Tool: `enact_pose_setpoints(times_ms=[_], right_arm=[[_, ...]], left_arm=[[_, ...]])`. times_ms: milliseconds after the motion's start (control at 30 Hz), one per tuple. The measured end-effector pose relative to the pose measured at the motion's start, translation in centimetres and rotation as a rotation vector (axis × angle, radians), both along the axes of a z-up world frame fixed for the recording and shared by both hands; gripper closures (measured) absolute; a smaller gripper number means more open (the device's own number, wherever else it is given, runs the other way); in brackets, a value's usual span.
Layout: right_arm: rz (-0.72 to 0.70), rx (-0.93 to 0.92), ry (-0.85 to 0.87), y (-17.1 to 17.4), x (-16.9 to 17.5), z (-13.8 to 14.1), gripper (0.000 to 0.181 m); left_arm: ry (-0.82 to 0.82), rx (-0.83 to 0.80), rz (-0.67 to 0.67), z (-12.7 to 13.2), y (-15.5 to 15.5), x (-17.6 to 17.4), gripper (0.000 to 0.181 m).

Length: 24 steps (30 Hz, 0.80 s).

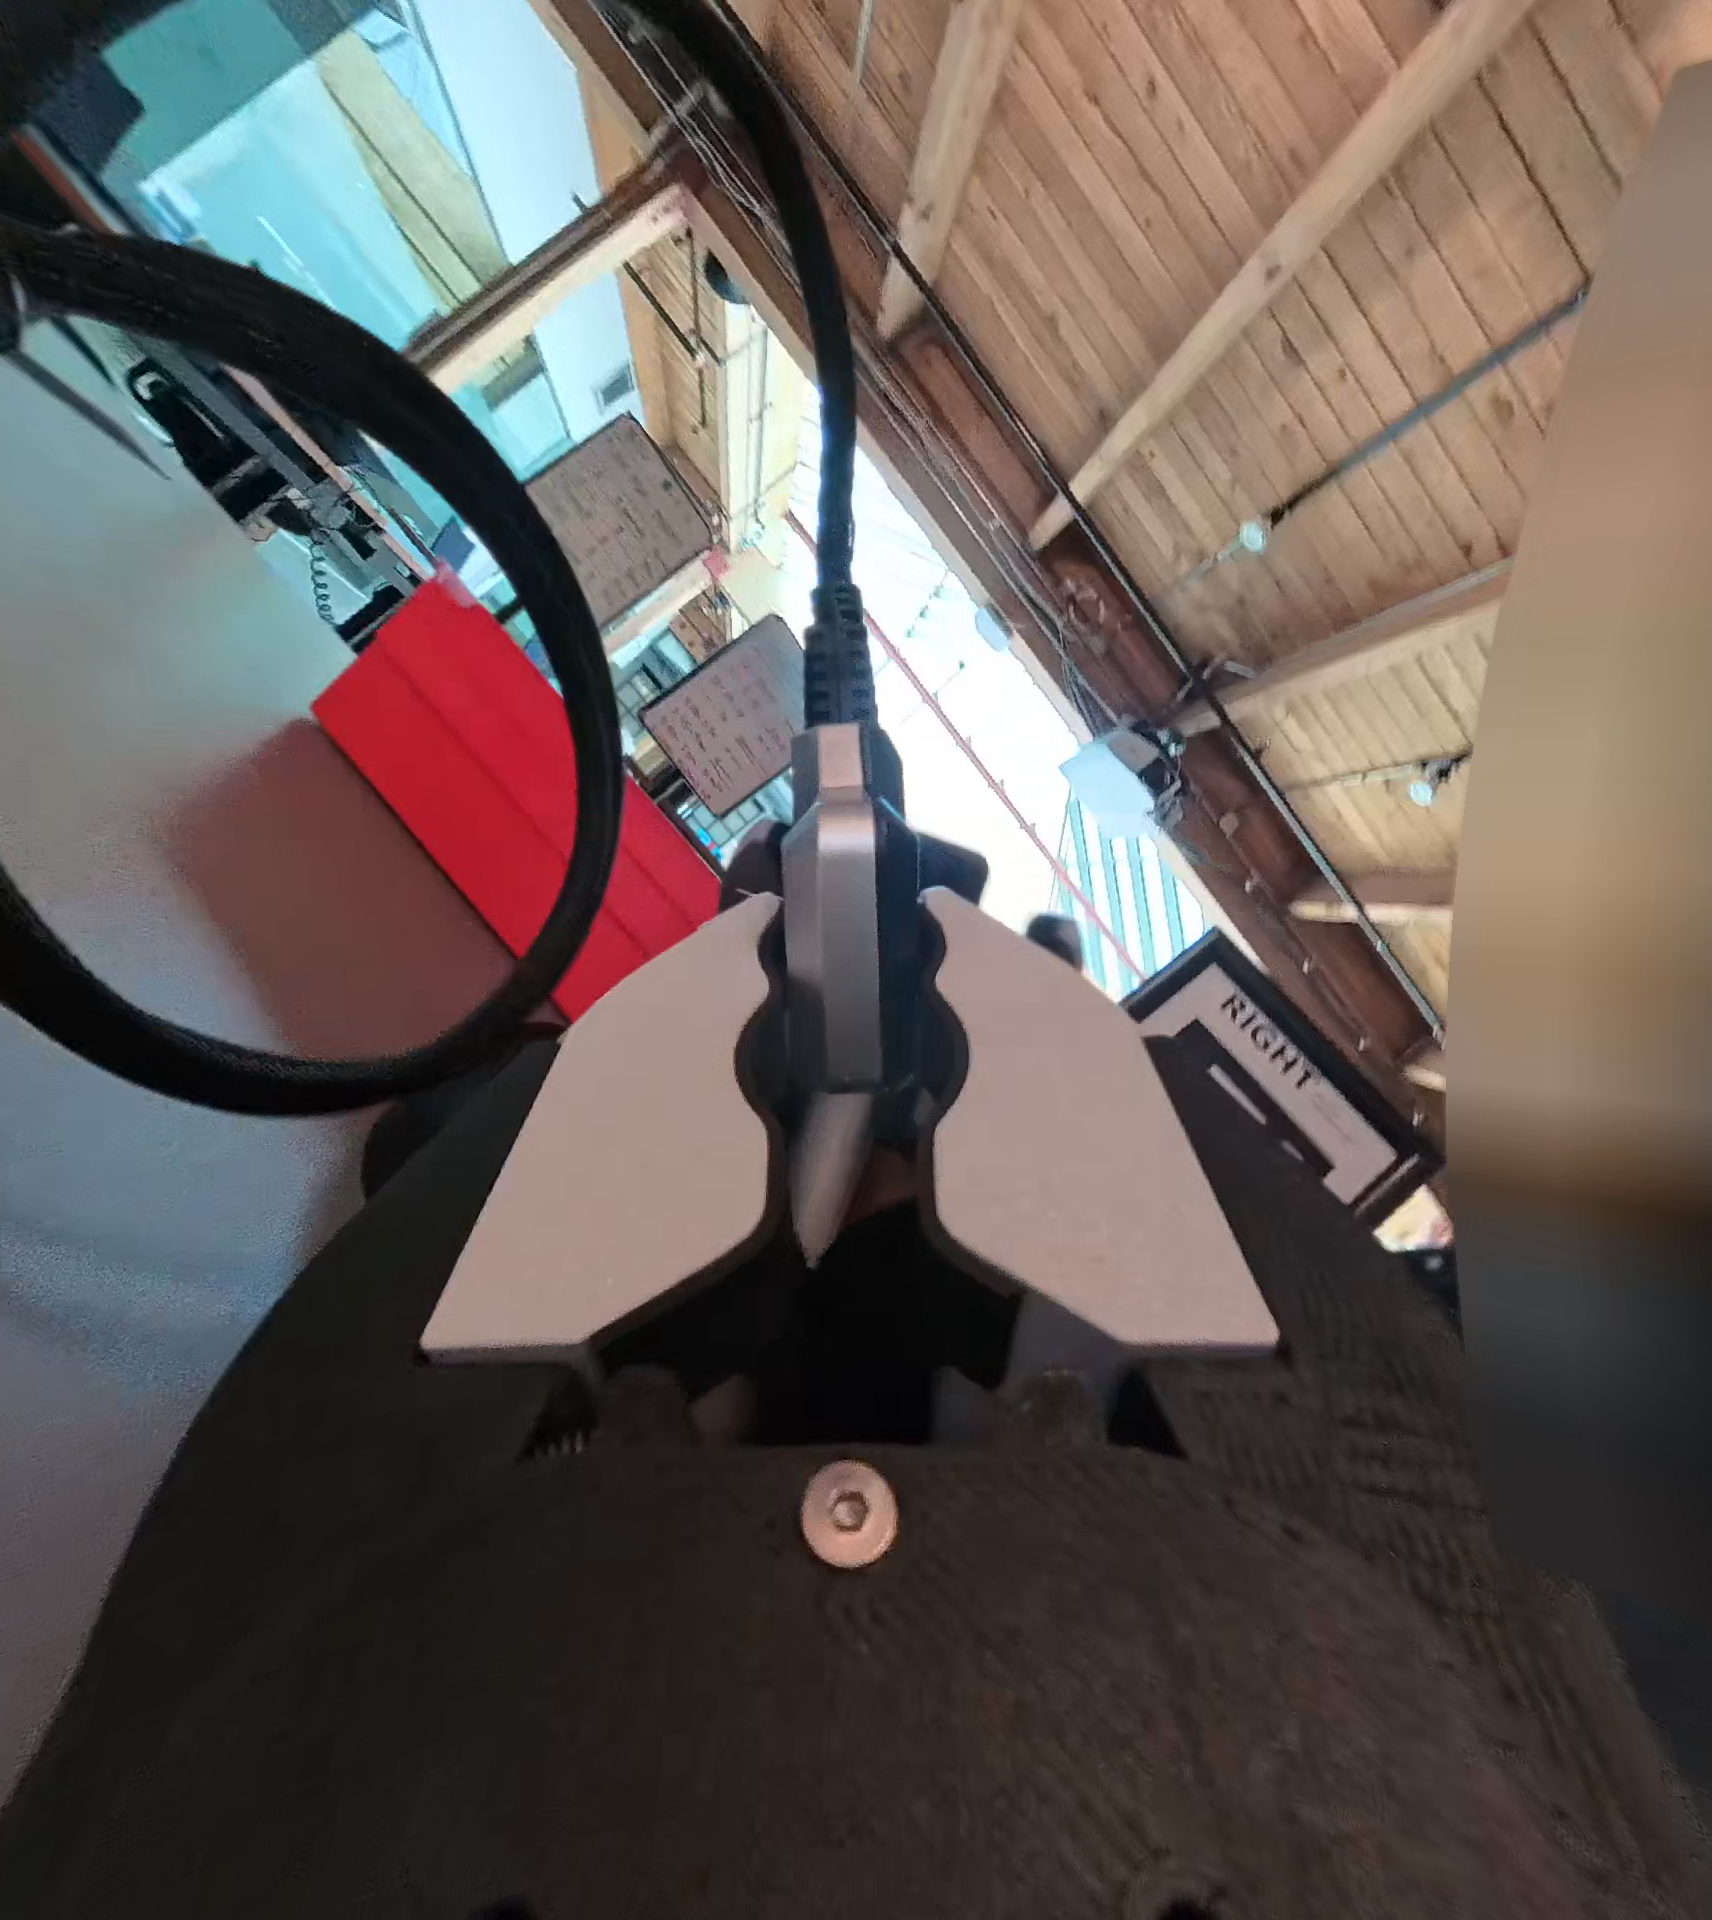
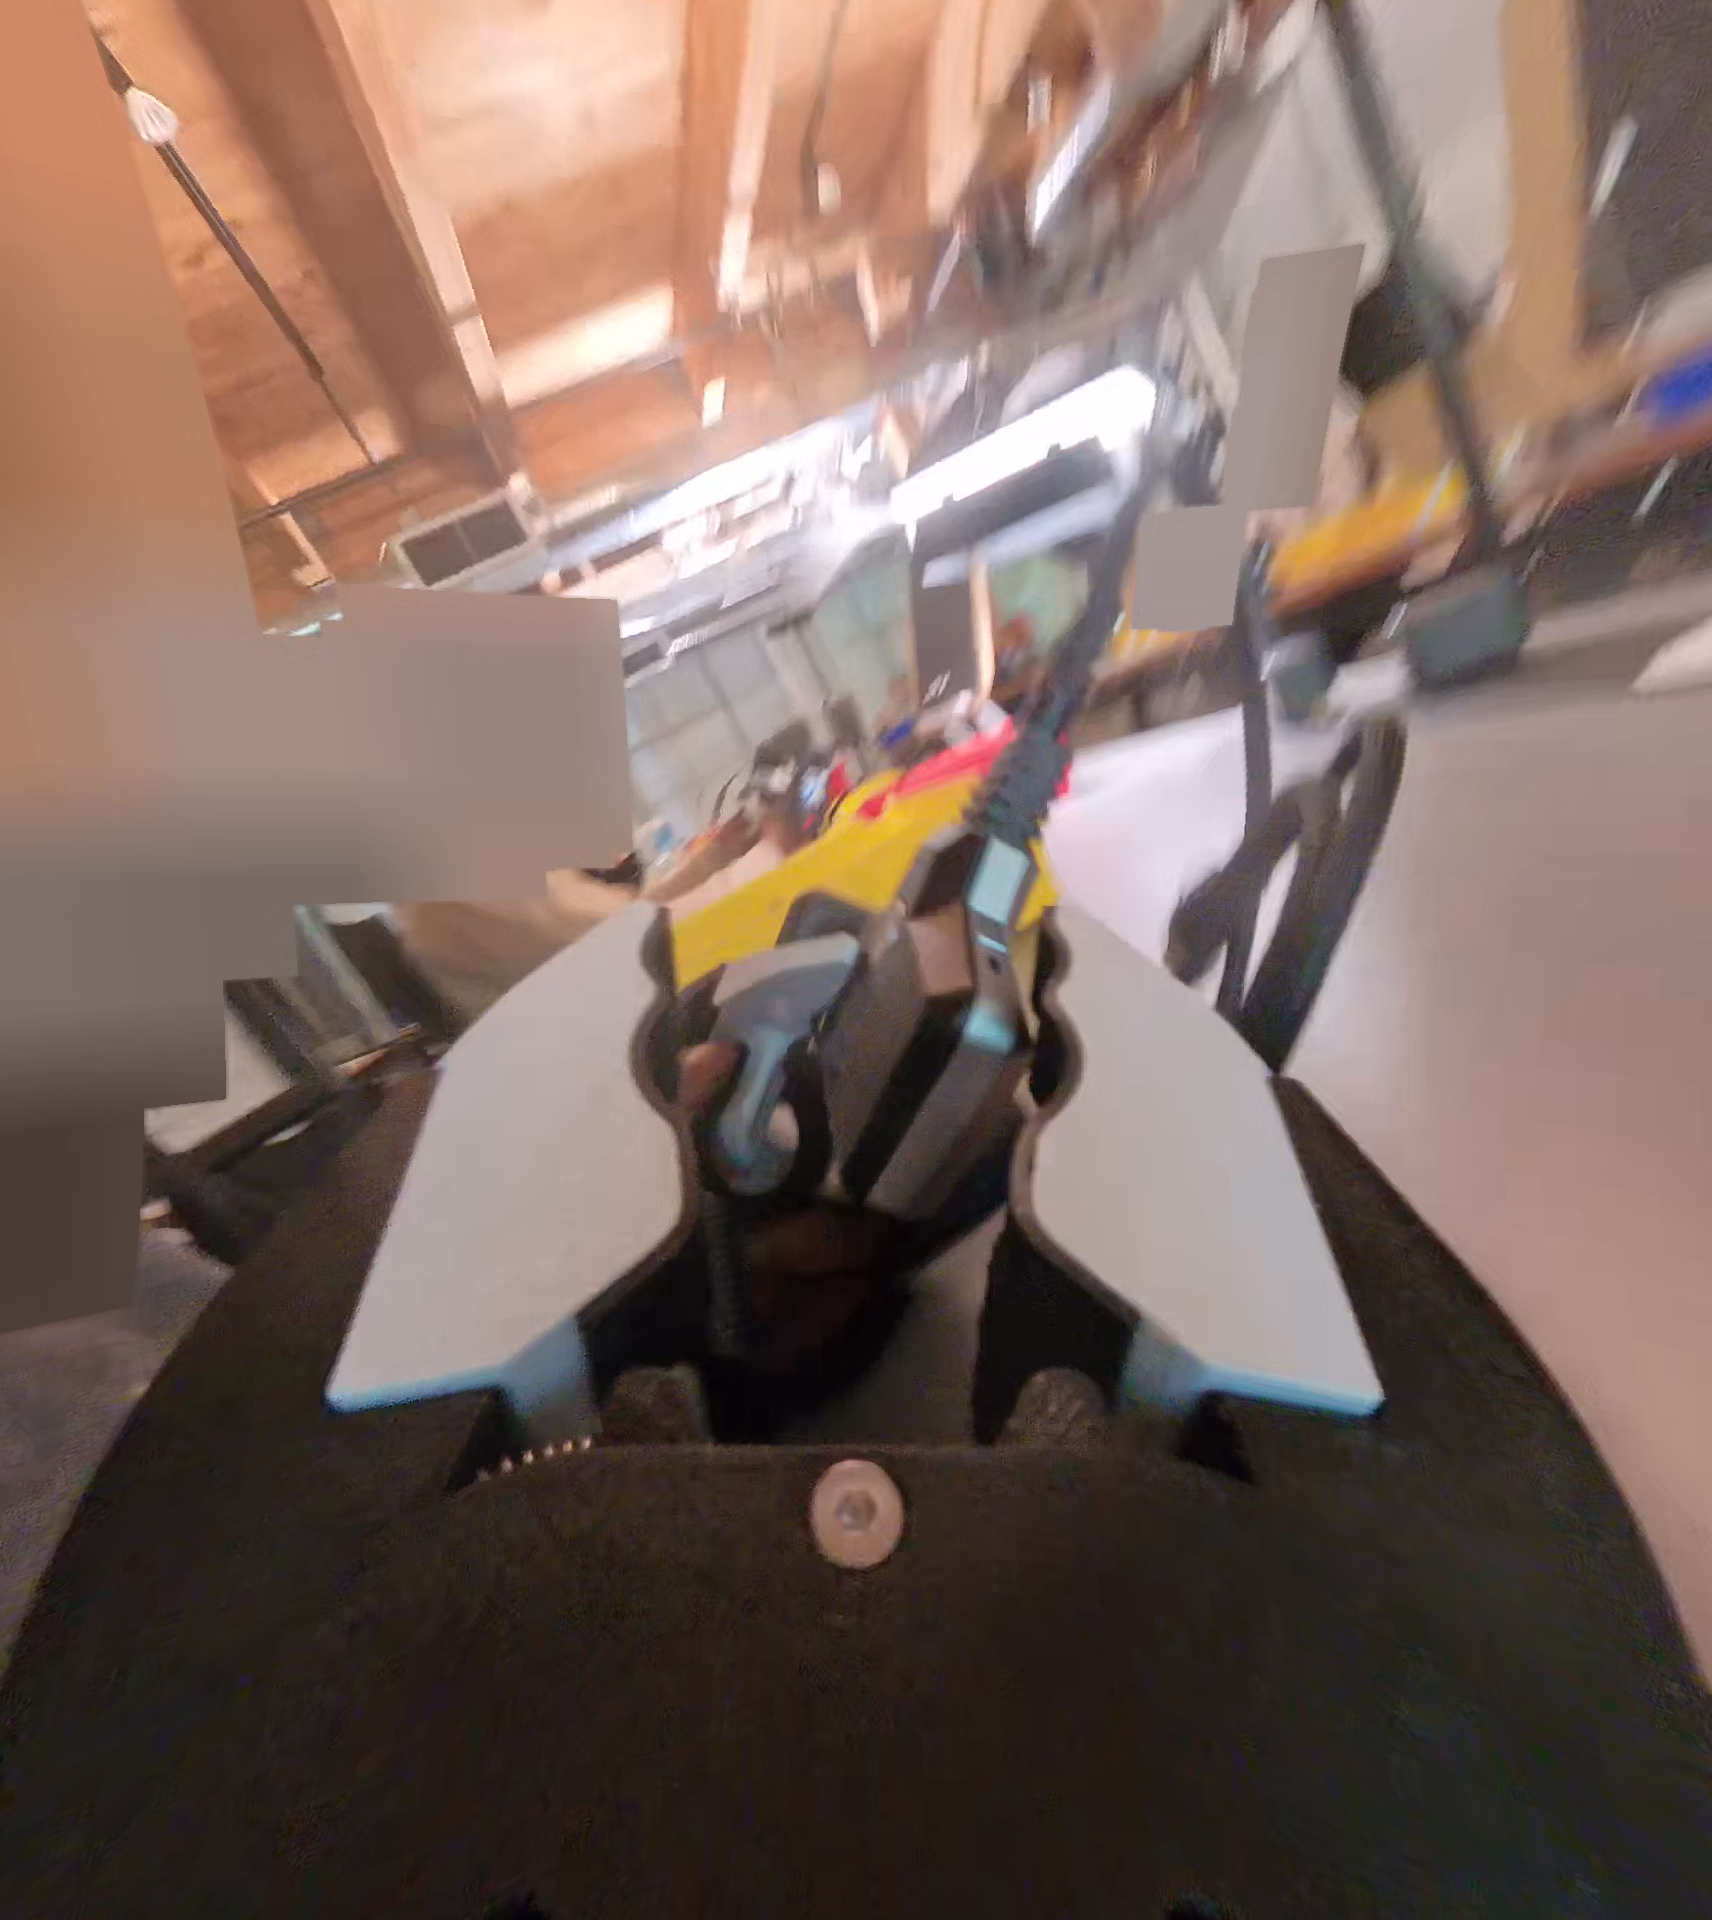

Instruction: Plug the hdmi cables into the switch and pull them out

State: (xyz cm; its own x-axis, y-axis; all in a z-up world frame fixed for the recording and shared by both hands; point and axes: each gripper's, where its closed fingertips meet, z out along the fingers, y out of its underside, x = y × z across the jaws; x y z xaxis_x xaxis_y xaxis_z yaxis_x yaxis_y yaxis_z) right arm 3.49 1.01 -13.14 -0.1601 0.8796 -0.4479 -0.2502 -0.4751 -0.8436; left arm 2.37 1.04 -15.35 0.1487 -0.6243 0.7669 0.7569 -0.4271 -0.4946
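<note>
**Holding both ends off the table**

Starting at the left, your left gripper has its fingers closed on the grey metal shell of an HDMI plug, gripping its flat faces; the camera is tipped up toward a wooden ceiling, so the plug hangs in the air rather than sitting in any port; its black braided cable climbs away from the strain relief and another stretch curls into a big loop at the left; judge the shell stiff and fairly slick, the cable springy enough to tug the plug sideways, so the flat faces of the shell are the right hold and the strain relief is not.

Moving right, your right gripper shows a blurred view; its fingers stand moderately apart with a dark boxy switch between them, but whether they actually press on it I cannot tell; a second plug with a black cable appears seated at the far end of the switch; a yellow object lies just behind, and beyond it a pale table; the switch looks light and rigid, best taken across its long sides.

No container shows in either view.
</note>
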Motion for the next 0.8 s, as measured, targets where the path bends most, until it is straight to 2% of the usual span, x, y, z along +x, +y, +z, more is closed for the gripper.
enact_pose_setpoints(times_ms=[67,133,200,233,300,333,433,500,600,800], right_arm=[[-0.189,0.174,0.079,0.5,1.4,1.2,0.102],[-0.321,0.494,0.035,0.0,2.0,1.5,0.107],[-0.365,0.818,-0.232,0.0,1.5,-1.0,0.099],[-0.349,0.909,-0.389,0.3,1.4,-2.9,0.091],[-0.279,0.96,-0.547,0.3,1.4,-5.2,0.079],[-0.271,0.963,-0.529,0.0,1.3,-5.1,0.082],[-0.335,0.967,-0.387,-0.3,1.3,-3.3,0.11],[-0.336,0.973,-0.412,-0.1,1.4,-3.5,0.121],[-0.355,1.024,-0.465,0.0,1.3,-4.1,0.124],[-0.343,0.992,-0.482,0.3,1.6,-4.3,0.127]], left_arm=[[-0.013,-0.033,-0.001,-0.3,0.2,-0.2,0.161],[0.011,-0.05,-0.01,-0.6,0.3,0.1,0.161],[0.014,-0.05,-0.023,-0.6,0.3,0.3,0.159],[0.013,-0.049,-0.029,-0.6,0.2,0.3,0.159],[0.018,-0.053,-0.046,-0.7,0.2,0.5,0.161],[0.024,-0.056,-0.059,-0.8,0.1,0.7,0.161],[0.047,-0.061,-0.092,-1.0,0.0,1.3,0.161],[0.058,-0.059,-0.117,-1.0,-0.3,1.6,0.161],[0.081,-0.067,-0.123,-1.3,-0.2,1.9,0.161],[0.097,-0.079,-0.115,-1.5,0.1,2.1,0.161]])
